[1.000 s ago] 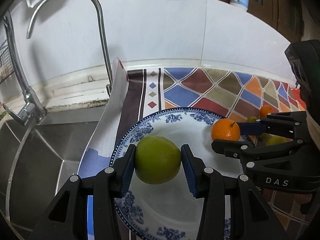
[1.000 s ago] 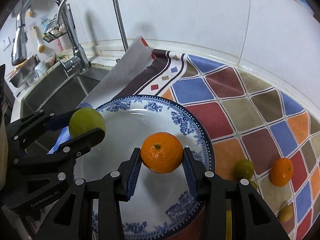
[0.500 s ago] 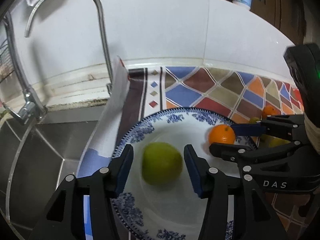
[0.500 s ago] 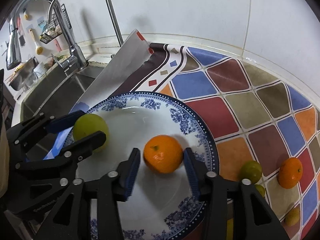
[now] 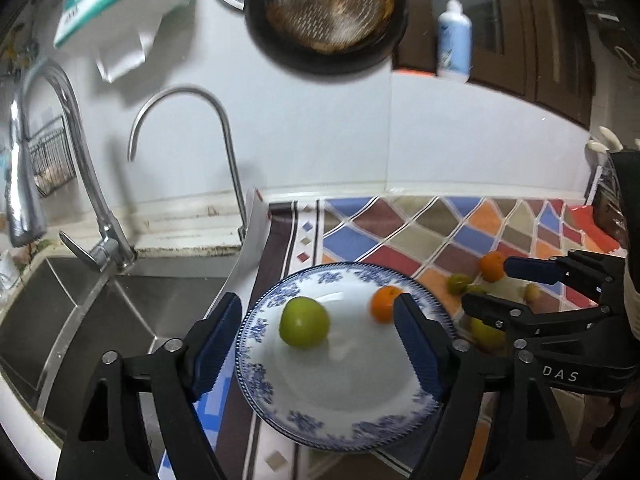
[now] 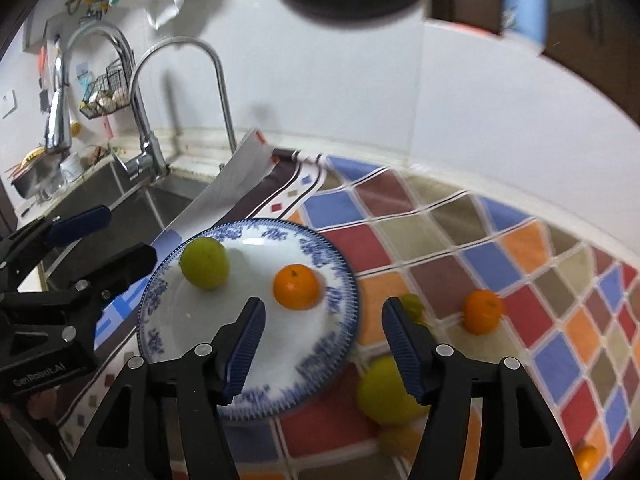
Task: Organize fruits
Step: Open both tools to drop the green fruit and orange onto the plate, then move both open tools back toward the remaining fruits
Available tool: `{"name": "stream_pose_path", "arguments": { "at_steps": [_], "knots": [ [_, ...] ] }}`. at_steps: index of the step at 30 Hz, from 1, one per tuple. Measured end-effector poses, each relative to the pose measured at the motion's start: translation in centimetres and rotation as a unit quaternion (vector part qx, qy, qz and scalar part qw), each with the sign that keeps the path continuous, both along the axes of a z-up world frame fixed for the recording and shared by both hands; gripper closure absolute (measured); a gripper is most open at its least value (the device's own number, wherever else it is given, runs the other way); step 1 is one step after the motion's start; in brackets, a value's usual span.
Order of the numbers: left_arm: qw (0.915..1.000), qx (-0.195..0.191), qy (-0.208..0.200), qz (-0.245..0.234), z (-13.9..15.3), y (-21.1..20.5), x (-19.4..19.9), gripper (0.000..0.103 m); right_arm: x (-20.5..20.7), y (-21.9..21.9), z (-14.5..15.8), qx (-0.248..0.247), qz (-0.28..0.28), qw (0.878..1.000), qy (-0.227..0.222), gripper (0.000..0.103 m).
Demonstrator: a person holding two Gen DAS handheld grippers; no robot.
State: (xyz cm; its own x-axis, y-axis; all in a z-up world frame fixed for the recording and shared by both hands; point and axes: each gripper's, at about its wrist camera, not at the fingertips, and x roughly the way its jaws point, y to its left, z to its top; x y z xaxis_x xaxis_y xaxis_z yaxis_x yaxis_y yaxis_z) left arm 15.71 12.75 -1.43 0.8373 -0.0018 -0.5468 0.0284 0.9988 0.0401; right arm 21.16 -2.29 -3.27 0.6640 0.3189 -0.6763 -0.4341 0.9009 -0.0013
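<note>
Both fruits, gripped a second ago, are now released onto the blue-and-white plate (image 6: 340, 280): the green fruit (image 5: 304, 322) is seen on its left part, the orange mandarin (image 6: 296, 286) near its right rim, the two apart. The left gripper (image 5: 318, 346) has just been opening and is drawn back with wide jaws, nothing pressed between them. The right gripper (image 6: 322, 348) has likewise been opening and is held clear of the mandarin. On the patterned mat (image 6: 500, 248), another mandarin (image 6: 482, 311) and what appear, through blur, to be yellow-green fruits (image 6: 386, 396) are left beside the plate. A sink (image 5: 80, 312) is seen at the left.
</note>
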Motion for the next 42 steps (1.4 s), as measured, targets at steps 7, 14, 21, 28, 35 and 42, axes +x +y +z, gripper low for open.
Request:
{"name": "stream_pose_path", "arguments": {
  "at_steps": [7, 14, 21, 28, 35, 42],
  "knots": [
    [0.9992, 0.003, -0.035, -0.020, 1.8, -3.4, -3.5, 0.017, -4.8, -4.5, 2.8, 0.011, -0.046, 0.998, -0.045, 0.036],
    [0.9967, 0.009, -0.065, -0.049, 2.5, -7.0, -6.2, 0.012, -9.1, -8.6, 4.1, 0.008, -0.092, 0.993, -0.072, 0.031],
    [0.9950, 0.019, -0.071, -0.068, 1.7, -10.4, -7.7, 0.012, -11.8, -12.2, 4.1, -0.003, -0.128, 0.988, -0.088, 0.031],
    [0.9956, 0.020, -0.049, -0.077, -0.3, -13.3, -7.9, 0.012, -13.6, -15.9, 2.9, -0.015, -0.180, 0.979, -0.095, 0.031],
    [0.9965, 0.033, -0.029, -0.071, -2.0, -15.3, -8.0, 0.013, -14.2, -18.5, 0.8, -0.020, -0.199, 0.978, -0.067, 0.031],
    [0.9967, 0.042, -0.002, -0.070, -3.4, -16.5, -6.7, 0.020, -13.5, -20.5, -1.1, -0.005, -0.234, 0.971, -0.039, 0.031]
  ]
}}
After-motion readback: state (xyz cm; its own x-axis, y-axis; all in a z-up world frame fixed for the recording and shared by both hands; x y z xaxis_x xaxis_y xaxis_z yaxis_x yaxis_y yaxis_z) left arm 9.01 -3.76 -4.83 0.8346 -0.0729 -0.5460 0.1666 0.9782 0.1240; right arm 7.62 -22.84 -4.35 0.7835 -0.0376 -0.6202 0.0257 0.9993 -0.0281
